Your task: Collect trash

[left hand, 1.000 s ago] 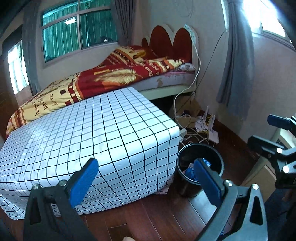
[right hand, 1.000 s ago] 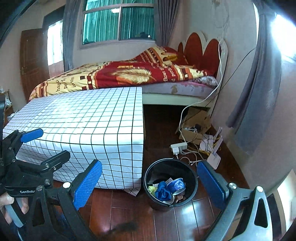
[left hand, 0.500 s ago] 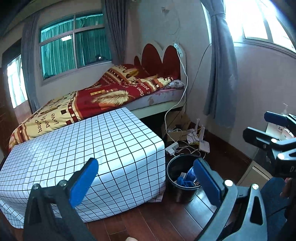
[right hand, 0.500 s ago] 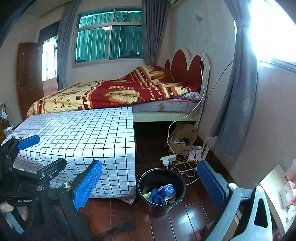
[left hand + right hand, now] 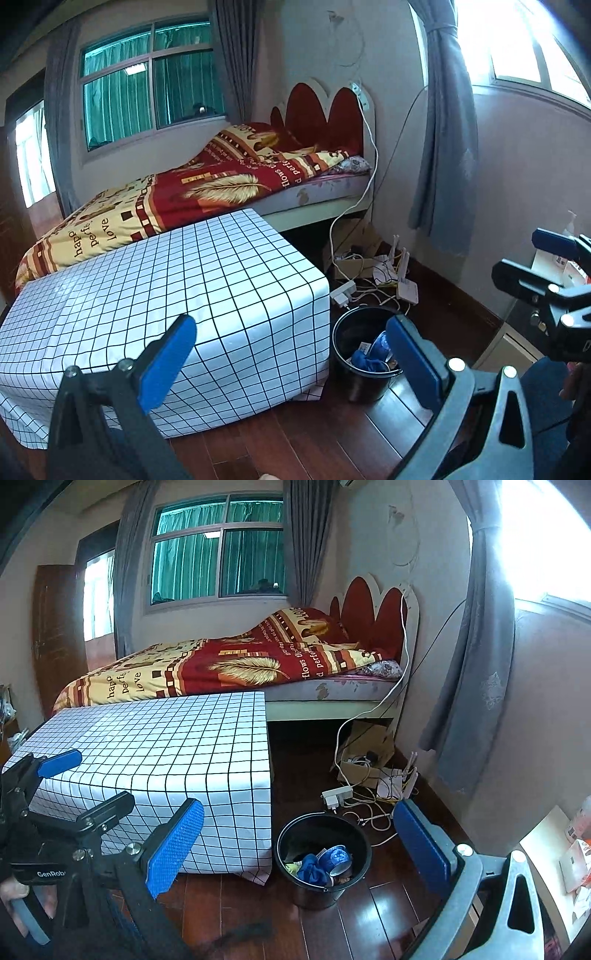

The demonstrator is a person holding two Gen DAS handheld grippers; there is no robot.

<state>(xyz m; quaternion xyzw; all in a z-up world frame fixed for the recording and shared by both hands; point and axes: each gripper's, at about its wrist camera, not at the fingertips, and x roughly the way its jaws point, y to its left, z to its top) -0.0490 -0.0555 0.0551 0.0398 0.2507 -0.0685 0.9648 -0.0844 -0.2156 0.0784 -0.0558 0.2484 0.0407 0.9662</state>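
Trash (image 5: 325, 864) lies in the bin (image 5: 295, 827). My left gripper (image 5: 291, 354) and right gripper (image 5: 299, 845) are spread wide, empty. The desk (image 5: 166, 738) appears bare; collection looks complete.

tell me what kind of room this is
Most likely a home bedroom. A bed with a red and yellow quilt and a red scalloped headboard stands under a curtained window. A black trash bin sits on the wooden floor beside a table in a checked cloth.
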